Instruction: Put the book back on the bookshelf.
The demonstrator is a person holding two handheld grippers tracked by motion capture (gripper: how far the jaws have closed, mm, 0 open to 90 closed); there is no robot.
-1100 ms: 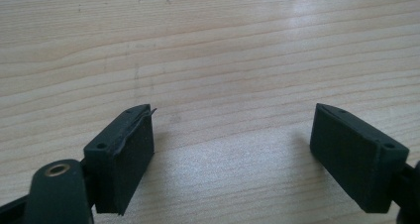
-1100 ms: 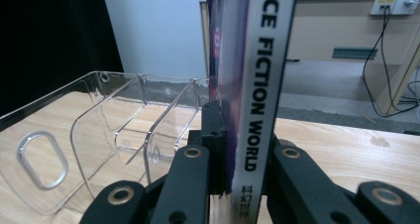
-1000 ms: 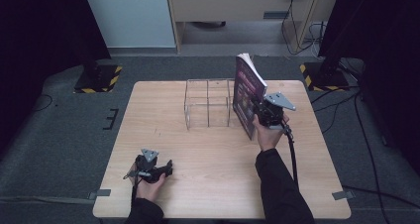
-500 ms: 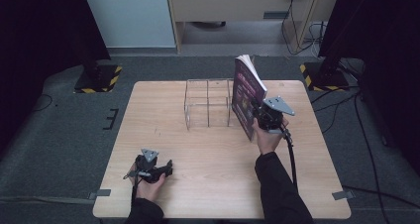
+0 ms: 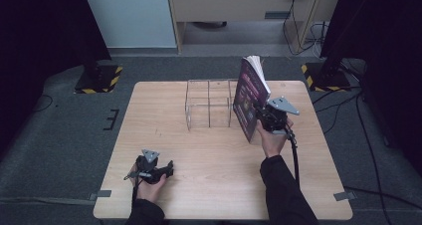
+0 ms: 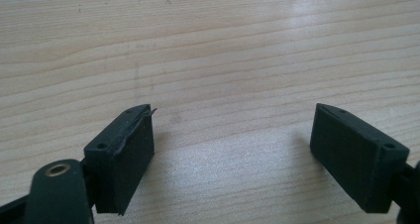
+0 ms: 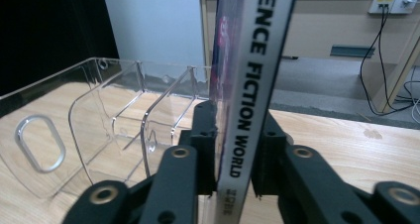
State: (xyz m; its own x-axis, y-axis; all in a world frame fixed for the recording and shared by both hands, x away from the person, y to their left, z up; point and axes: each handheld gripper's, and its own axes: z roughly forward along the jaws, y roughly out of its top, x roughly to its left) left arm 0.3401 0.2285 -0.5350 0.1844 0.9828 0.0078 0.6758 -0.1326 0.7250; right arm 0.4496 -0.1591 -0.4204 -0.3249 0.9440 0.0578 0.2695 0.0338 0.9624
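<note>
Right gripper (image 5: 263,116) holds a book (image 5: 250,98) upright at the right side of the wooden tabletop (image 5: 214,185), just right of a clear acrylic divider rack (image 5: 209,104). In the high view the purple cover faces left toward the rack and the page edges fan open at the top. The book looks raised off the tabletop, leaning slightly; whether its lower corner touches the wood cannot be told.

Right gripper view: the book's (image 7: 250,85) spine faces the camera, white with black lettering "...ENCE FICTION WORLD" running down it. The fingers (image 7: 204,135) are closed against it from both sides near the lower end, one pad on each cover. The rack (image 7: 106,130) lies to the left of the book, its curved partitions empty.

Left gripper (image 5: 161,169) rests low on the near-left part of the tabletop, well apart from book and rack. Left gripper view: fingers (image 6: 126,152) spread wide, bare wood between them.
</note>
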